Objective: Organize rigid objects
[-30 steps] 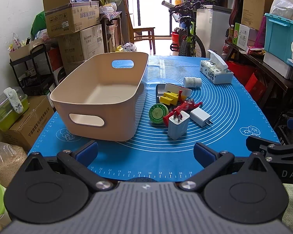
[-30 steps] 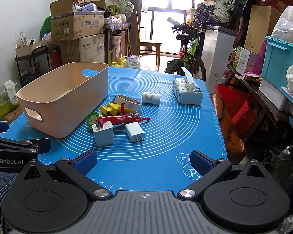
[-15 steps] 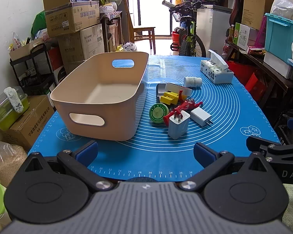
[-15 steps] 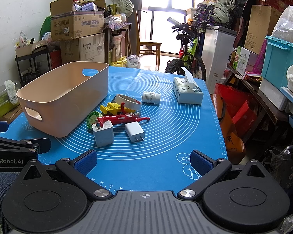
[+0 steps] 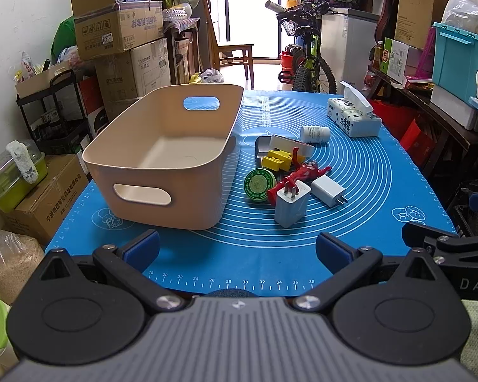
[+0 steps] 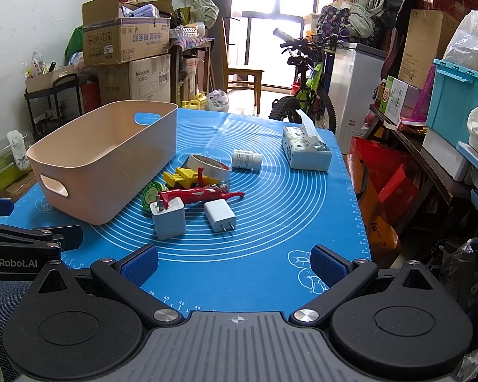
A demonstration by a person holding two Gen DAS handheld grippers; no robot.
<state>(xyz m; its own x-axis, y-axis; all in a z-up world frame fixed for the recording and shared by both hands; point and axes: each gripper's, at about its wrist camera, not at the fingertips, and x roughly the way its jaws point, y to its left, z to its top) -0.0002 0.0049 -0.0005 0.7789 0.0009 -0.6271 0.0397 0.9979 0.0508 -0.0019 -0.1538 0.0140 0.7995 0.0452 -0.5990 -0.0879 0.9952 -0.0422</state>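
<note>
Both claws apart, empty: left claw (image 5: pixel 237 248), right claw (image 6: pixel 235 262). Upright charger (image 6: pixel 168 218) lies straight ahead, nearer the right one; empty bin (image 6: pixel 111 156) sits left of it.

The right gripper (image 6: pixel 235 262) hangs wide open over the near edge of the blue mat (image 6: pixel 271 222). Beyond it lie two chargers (image 6: pixel 168 218), a red toy (image 6: pixel 200 193) and tape (image 6: pixel 208 166), beside the empty bin (image 6: pixel 111 159).
</note>
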